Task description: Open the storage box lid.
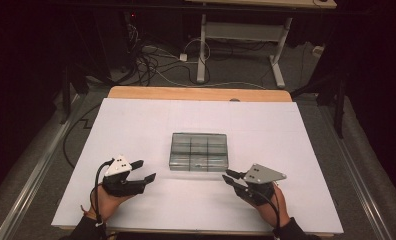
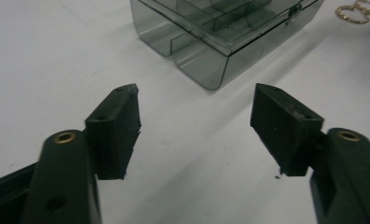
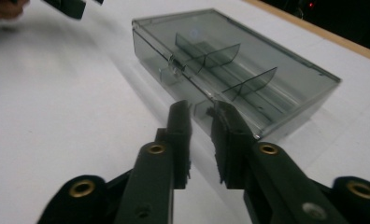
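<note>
We hold our left gripper (image 1: 145,170) with its jaws spread wide, gripping nothing, just left of the clear compartment box (image 1: 199,151) at mid-table. Our right gripper (image 1: 229,177) has its jaws nearly together, a narrow gap between them, empty, tips close to the box's near right corner

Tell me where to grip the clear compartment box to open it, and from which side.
Probably the small latch tab midway along the front wall of the clear box, approached from the person's side. The lid lies shut and flat, and the tab is its one protruding edge. The left gripper is open.
</note>
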